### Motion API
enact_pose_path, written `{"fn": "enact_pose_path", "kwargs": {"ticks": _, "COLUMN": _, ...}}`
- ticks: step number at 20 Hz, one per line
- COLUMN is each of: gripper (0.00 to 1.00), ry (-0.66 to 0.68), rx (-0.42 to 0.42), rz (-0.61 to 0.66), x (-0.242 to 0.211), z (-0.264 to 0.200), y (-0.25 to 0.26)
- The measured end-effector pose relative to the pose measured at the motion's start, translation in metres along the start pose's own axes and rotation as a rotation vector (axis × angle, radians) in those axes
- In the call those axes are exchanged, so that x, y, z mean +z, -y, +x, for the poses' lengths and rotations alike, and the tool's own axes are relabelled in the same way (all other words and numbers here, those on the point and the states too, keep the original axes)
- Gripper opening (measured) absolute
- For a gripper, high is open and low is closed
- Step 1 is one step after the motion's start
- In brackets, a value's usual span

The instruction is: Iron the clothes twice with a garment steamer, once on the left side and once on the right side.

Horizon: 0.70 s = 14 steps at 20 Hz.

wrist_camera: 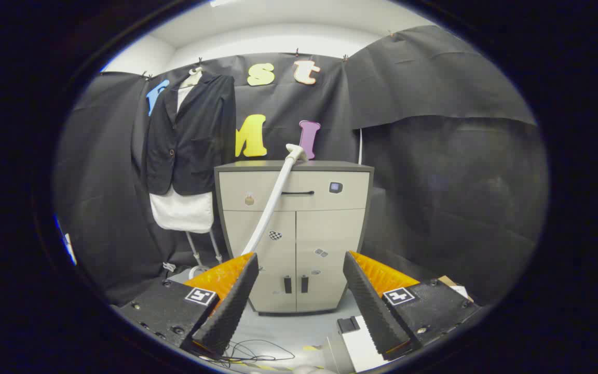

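Observation:
A dark jacket point(190, 137) over a white shirt point(182, 210) hangs on a dress form, to the left of a grey cabinet point(294, 234) and well beyond my fingers. The steamer's white head point(295, 154) rests on the cabinet's top, and its pale hose point(270, 205) slants down across the cabinet front toward my left finger. My gripper point(299, 265) is open, with nothing between its fingers; the cabinet's doors show through the gap.
The dress form's metal legs point(203, 249) stand on the floor left of the cabinet. Dark cables point(249, 356) lie on the pale floor under my fingers. A white and black box point(353, 337) sits by my right finger. Black cloth walls enclose the booth.

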State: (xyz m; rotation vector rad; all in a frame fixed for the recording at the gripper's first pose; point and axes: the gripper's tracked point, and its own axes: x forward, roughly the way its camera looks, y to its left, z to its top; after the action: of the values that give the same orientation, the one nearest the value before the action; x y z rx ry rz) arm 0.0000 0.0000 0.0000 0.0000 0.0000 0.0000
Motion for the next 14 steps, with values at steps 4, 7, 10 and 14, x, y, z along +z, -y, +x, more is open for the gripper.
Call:
{"fn": "enact_pose_path", "kwargs": {"ticks": 4, "gripper": 1.00, "ry": -0.008, "rx": 0.015, "rz": -0.022, "x": -0.0026, "z": -0.0015, "y": -0.0012}}
{"fn": "enact_pose_path", "kwargs": {"ticks": 7, "gripper": 1.00, "ry": -0.012, "rx": 0.021, "rz": -0.026, "x": -0.0019, "z": -0.0026, "y": -0.0012}}
{"fn": "enact_pose_path", "kwargs": {"ticks": 10, "gripper": 1.00, "ry": -0.022, "rx": 0.018, "rz": -0.038, "x": -0.0034, "z": -0.0023, "y": 0.0012}}
{"fn": "enact_pose_path", "kwargs": {"ticks": 14, "gripper": 1.00, "ry": -0.026, "rx": 0.014, "rz": -0.024, "x": -0.0050, "z": -0.0019, "y": 0.0003}}
